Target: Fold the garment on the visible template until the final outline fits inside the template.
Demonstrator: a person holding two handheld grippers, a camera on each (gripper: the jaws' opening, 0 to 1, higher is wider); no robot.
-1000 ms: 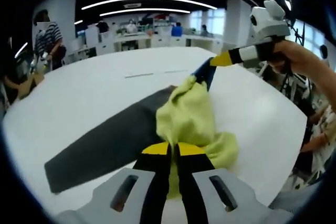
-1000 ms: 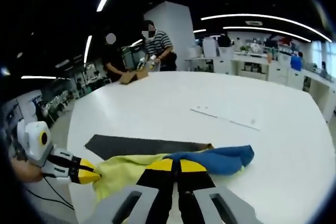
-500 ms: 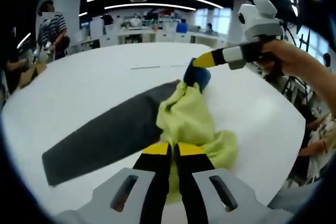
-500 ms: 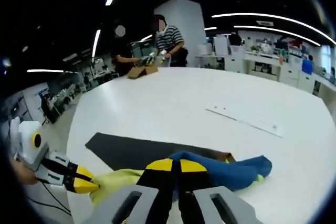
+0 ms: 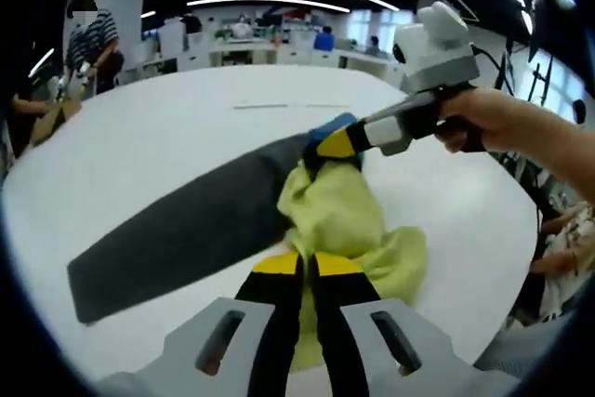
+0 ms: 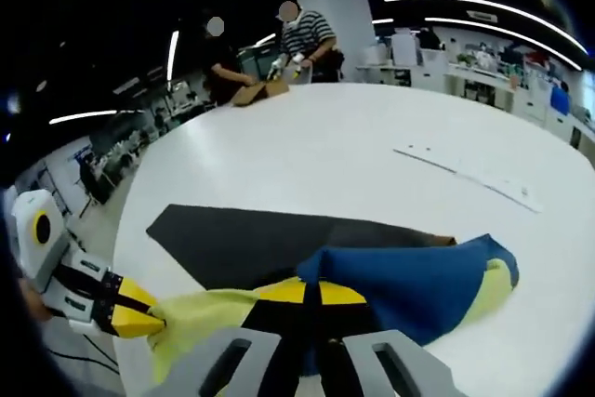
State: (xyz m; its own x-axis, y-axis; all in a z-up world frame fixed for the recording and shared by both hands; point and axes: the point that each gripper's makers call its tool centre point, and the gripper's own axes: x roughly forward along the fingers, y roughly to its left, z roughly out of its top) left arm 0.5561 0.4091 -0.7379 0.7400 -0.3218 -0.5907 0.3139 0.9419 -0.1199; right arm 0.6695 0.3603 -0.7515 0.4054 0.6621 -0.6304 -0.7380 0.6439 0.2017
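Garment [image 5: 335, 220], yellow-green with a blue part, lies bunched on the white table [image 5: 167, 137] overlapping one end of the dark template [image 5: 177, 230], pinched between the closed left gripper [image 5: 307, 267] and right gripper [image 6: 311, 293].

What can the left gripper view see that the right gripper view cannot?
The left gripper view alone has the person's hand gripping the right hand-held gripper, which is clamped on the garment's blue part.

The right gripper view alone has the blue part spread wide and a strip of pale tape lying clearly on the table, plus the left hand-held gripper pinching the yellow-green cloth.

Both share the garment, the dark template, the white table and people at its far edge.
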